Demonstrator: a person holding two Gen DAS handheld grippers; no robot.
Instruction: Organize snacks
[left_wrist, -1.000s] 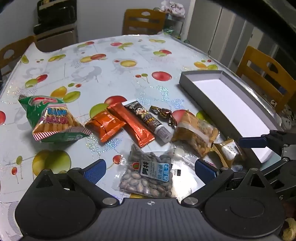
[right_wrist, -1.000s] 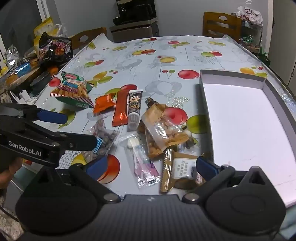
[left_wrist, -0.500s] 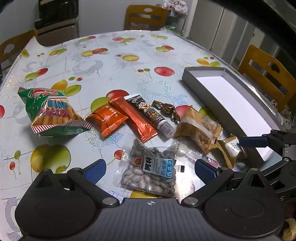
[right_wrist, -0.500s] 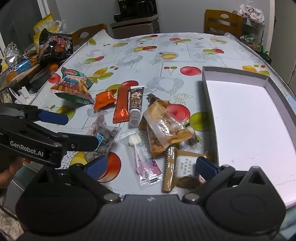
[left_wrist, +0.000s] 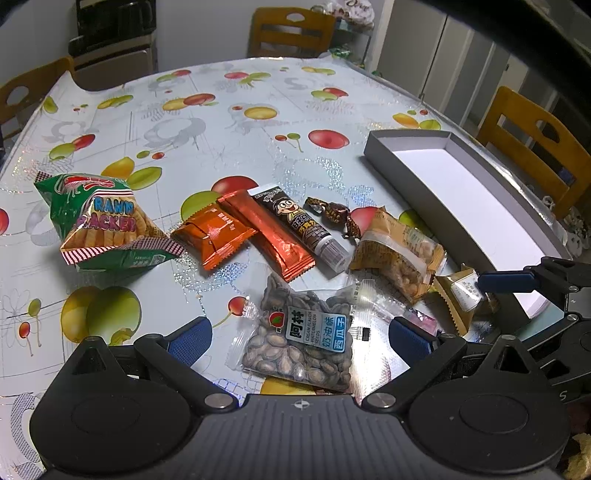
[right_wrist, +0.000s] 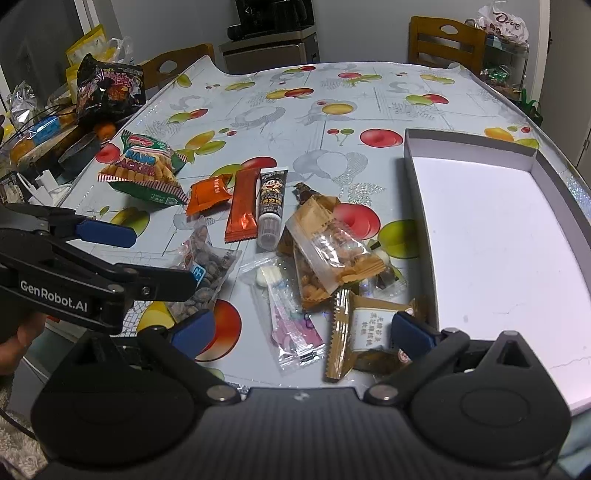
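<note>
Left wrist view shows the left gripper (left_wrist: 299, 338) hanging with its jaws spread wide and empty, directly over the clear bag of watermelon seeds (left_wrist: 301, 338), which lies on the table (left_wrist: 229, 122) straight ahead between the blue pads. The bag's long axis runs roughly along the gripper's line of sight, so the pads would close across its shorter width. It is soft crinkled film, lumpy with loose seeds, and would likely sag when lifted.

Right wrist view shows the right gripper (right_wrist: 301, 330) also wide and holding nothing, above the gold-brown wrapped biscuit (right_wrist: 364, 328) with serrated ends, which lies touching the wall of the empty grey box (right_wrist: 413, 173). The box sits to the right of the snack pile, so the right gripper is the nearer one to it. A slim pink sachet (right_wrist: 291, 325) lies just beside the biscuit, its length pointing away from the gripper.
</note>
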